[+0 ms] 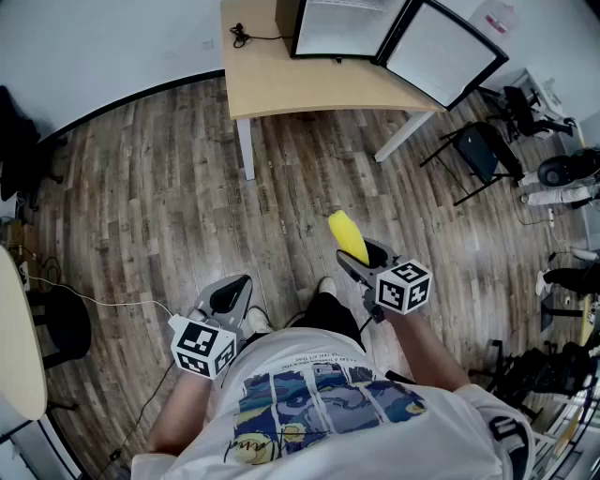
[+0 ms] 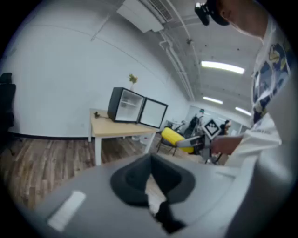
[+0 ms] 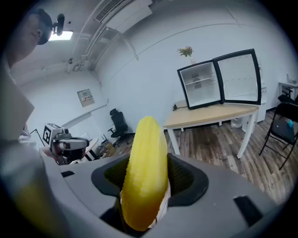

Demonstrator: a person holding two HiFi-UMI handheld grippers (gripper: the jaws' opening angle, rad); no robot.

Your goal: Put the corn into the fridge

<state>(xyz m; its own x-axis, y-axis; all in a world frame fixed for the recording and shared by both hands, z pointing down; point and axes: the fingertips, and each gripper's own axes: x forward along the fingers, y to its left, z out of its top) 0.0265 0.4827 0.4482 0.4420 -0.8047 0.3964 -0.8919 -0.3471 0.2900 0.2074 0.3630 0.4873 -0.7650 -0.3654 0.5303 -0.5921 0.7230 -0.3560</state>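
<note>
My right gripper is shut on a yellow corn cob, which sticks up and forward out of the jaws. A small black fridge stands on a wooden table well ahead, its glass door swung open to the right. The right gripper view shows the fridge with bare white shelves. My left gripper hangs low at the left, shut with nothing in it. From the left gripper view the corn and the fridge are both visible.
A black folding chair stands right of the table. A black office chair is by the far wall. A pale round tabletop lies at the left edge, with a cable across the wooden floor. Dark gear clutters the right side.
</note>
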